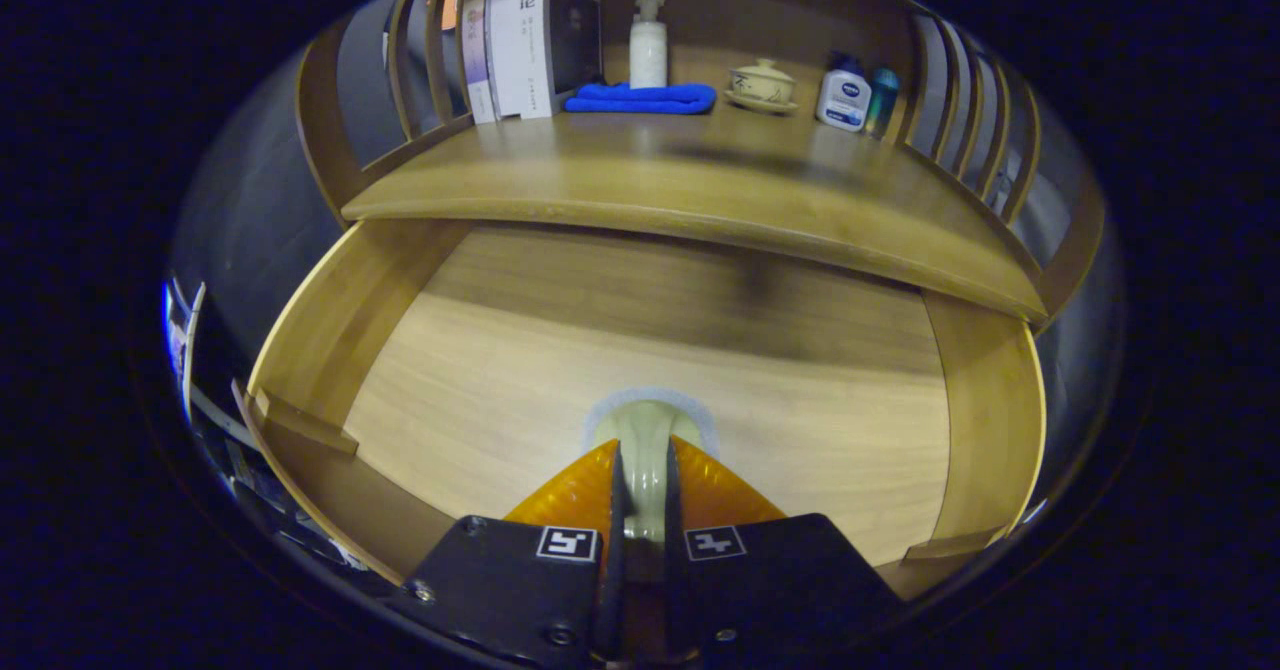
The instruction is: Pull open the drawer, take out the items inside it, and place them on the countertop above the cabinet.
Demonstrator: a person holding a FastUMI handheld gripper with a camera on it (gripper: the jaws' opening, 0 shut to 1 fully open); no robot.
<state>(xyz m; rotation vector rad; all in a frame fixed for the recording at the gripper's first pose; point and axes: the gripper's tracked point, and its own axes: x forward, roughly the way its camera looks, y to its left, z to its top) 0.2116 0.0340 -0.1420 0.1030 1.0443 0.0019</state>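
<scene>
- The gripper (640,470) is nearly closed, both fingers pinching a pale rounded item (645,428) above the open drawer (700,370) floor.
- At 12 o'clock beyond, the surface (700,175) carries books (530,40), blue cloth (640,98), pump bottle (648,45), lidded cup (762,83).

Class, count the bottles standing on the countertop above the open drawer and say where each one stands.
3. A white pump bottle stands behind the blue cloth; a white bottle with a blue label and a teal bottle stand right of the lidded cup. The books may hide more.

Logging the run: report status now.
Gripper shut on pale item over open drawer. Countertop ahead; cloth, bottles along the back.
</scene>
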